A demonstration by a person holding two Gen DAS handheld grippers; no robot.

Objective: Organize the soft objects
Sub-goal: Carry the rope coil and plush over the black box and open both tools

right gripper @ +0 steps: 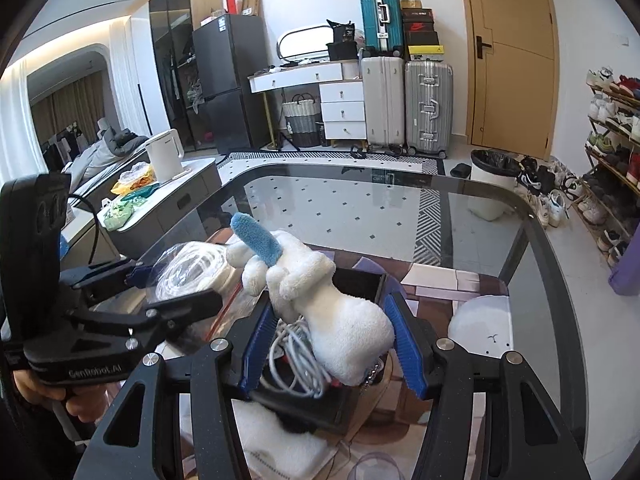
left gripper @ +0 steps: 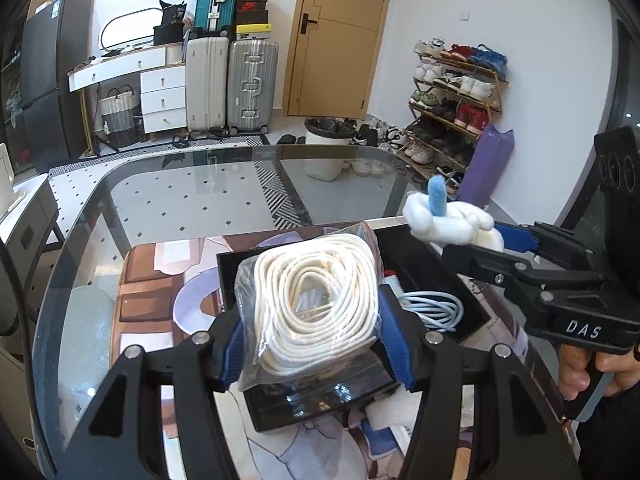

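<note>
My left gripper (left gripper: 312, 344) is shut on a clear bag of coiled white rope (left gripper: 316, 304) and holds it above the black tray (left gripper: 320, 412). The tray holds a light blue cable coil (left gripper: 432, 308). My right gripper (right gripper: 328, 340) is shut on a white plush toy with a blue ear (right gripper: 320, 300), above the same tray (right gripper: 360, 280). In the left wrist view the plush (left gripper: 448, 216) hangs at the right, over the tray's far corner. In the right wrist view the bagged rope (right gripper: 192, 272) is at the left.
The tray sits on a patterned mat (left gripper: 160, 280) on a glass table (left gripper: 200, 200). White cloth (right gripper: 280, 440) lies near the table's front edge. A white round object (right gripper: 484, 324) lies on the mat at the right. A side cabinet with a kettle (right gripper: 164, 156) stands left.
</note>
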